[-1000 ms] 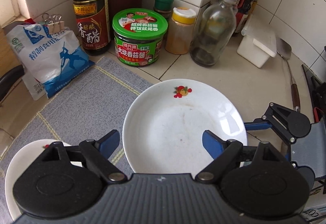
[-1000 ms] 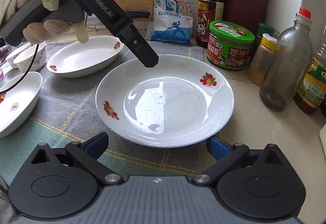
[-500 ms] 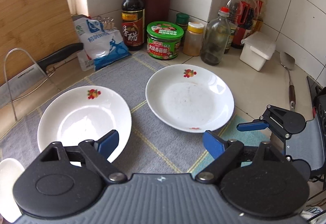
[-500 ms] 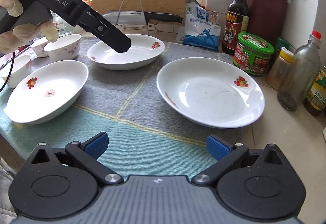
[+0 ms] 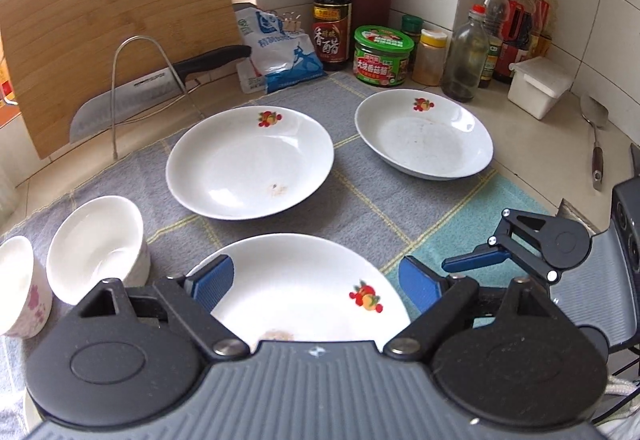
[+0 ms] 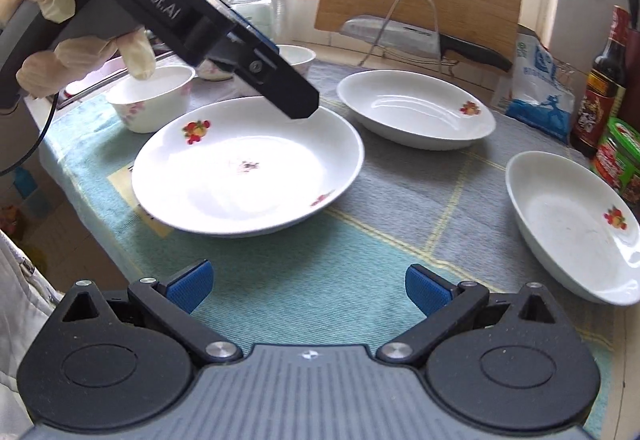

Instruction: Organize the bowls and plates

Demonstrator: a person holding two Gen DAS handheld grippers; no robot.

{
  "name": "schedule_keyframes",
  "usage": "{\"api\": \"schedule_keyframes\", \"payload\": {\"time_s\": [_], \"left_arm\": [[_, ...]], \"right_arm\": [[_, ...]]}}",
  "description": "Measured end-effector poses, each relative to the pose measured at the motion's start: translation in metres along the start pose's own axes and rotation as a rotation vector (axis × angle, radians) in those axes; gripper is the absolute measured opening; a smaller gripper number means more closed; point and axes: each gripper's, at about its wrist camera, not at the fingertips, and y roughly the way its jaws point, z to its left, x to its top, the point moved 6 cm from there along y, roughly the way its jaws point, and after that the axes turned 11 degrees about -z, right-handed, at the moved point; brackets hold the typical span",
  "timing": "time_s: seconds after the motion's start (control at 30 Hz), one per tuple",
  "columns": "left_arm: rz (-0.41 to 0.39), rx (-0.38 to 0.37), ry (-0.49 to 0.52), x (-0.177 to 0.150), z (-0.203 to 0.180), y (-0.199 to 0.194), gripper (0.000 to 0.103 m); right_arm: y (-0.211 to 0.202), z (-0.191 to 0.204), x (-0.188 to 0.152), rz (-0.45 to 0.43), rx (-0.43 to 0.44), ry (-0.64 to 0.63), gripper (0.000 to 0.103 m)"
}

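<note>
Three white plates with fruit prints lie on a grey-green mat. The near plate (image 5: 304, 292) (image 6: 248, 164) is under my open left gripper (image 5: 316, 282), which hovers over its near rim. The middle plate (image 5: 250, 162) (image 6: 416, 108) and the right plate (image 5: 424, 138) (image 6: 568, 224) lie farther back. A white bowl (image 5: 96, 244) (image 6: 152, 96) and a flowered bowl (image 5: 18, 284) stand at the left. My right gripper (image 6: 310, 290) is open and empty over the mat's front edge; it also shows in the left wrist view (image 5: 476, 262).
A cutting board (image 5: 116, 40), a cleaver in a wire rack (image 5: 152, 88), a salt bag (image 5: 276, 48), a vinegar bottle (image 5: 332, 12), a green jar (image 5: 382, 54) and several bottles (image 5: 468, 56) line the back. A spatula (image 5: 596, 128) lies right.
Both grippers have pulled back and left from the right plate. The left gripper now hovers over the near plate; all three plates and the bowls have come into view.
</note>
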Motion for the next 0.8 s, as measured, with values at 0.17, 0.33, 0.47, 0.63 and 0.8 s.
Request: {"api": "schedule_keyframes", "payload": {"time_s": [0.17, 0.33, 0.47, 0.63, 0.8], "left_arm": [[0.02, 0.063, -0.04, -0.013, 0.02, -0.011, 0.09], [0.032, 0.099, -0.071, -0.019, 0.032, -0.018, 0.09], [0.04, 0.107, -0.081, -0.022, 0.036, -0.018, 0.09], [0.053, 0.088, -0.098, -0.021, 0.037, -0.012, 0.09], [0.075, 0.066, -0.11, -0.021, 0.035, -0.003, 0.09]], "right_arm": [[0.02, 0.022, 0.0, 0.009, 0.074, -0.048, 0.103], [0.032, 0.033, 0.002, 0.004, 0.115, -0.075, 0.103], [0.038, 0.033, 0.004, -0.01, 0.126, -0.081, 0.103], [0.039, 0.029, 0.005, -0.019, 0.122, -0.063, 0.103], [0.036, 0.021, 0.002, -0.077, 0.133, -0.024, 0.103]]}}
